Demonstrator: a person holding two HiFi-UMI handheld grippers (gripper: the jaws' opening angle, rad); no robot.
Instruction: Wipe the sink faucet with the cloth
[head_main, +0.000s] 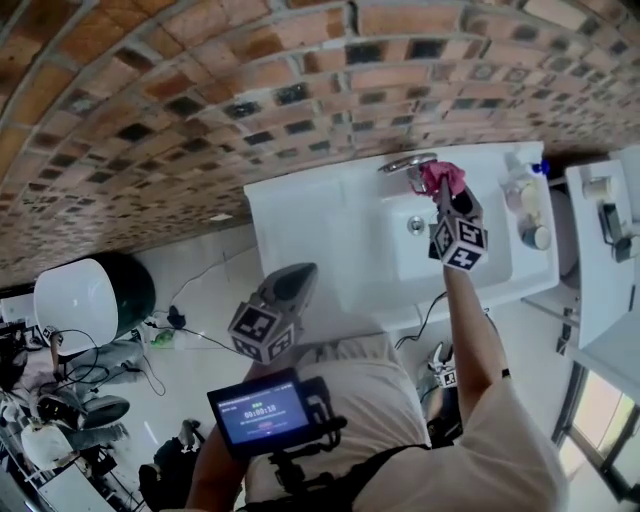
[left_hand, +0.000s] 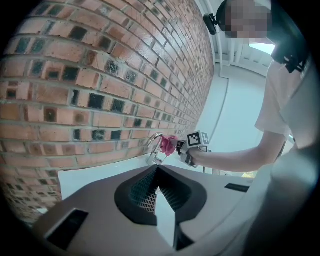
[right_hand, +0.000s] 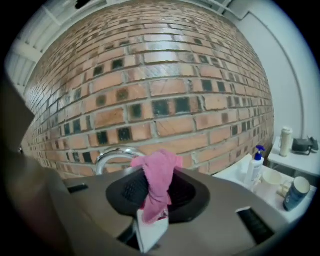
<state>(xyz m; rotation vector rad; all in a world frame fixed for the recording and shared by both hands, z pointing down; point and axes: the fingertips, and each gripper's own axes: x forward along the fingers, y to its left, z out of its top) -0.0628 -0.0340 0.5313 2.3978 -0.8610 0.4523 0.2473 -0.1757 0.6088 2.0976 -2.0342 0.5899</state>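
My right gripper (right_hand: 154, 202) is clamped on the pink cloth (right_hand: 160, 177), which bunches up out of the jaws and hangs over their front. The cloth sits right at the chrome faucet (right_hand: 113, 155), at the back edge of the white sink (head_main: 300, 225), under the brick wall (right_hand: 165, 85). My left gripper (left_hand: 157, 192) is held low and well apart from the sink, its jaws together with nothing between them.

To wipe well, I judge that I should press the loose bunch of cloth onto the arch of the faucet, not the hard jaw tips, and follow the curve from the base to the mouth. Then I should turn my wrist to take the far side and the underside. The hold looks thin, on a narrow tail of fabric, so I should keep the squeeze firm and the strokes short, or the cloth may drag out.

The right gripper view shows the grip itself and a spray bottle (right_hand: 255, 165) and a cup (right_hand: 295, 192) off to the right, but the cloth hides whether it touches the metal. The left gripper view looks from the side and shows the cloth against the top of the faucet's arch. The head view alone shows both grippers at once and the basin below the faucet
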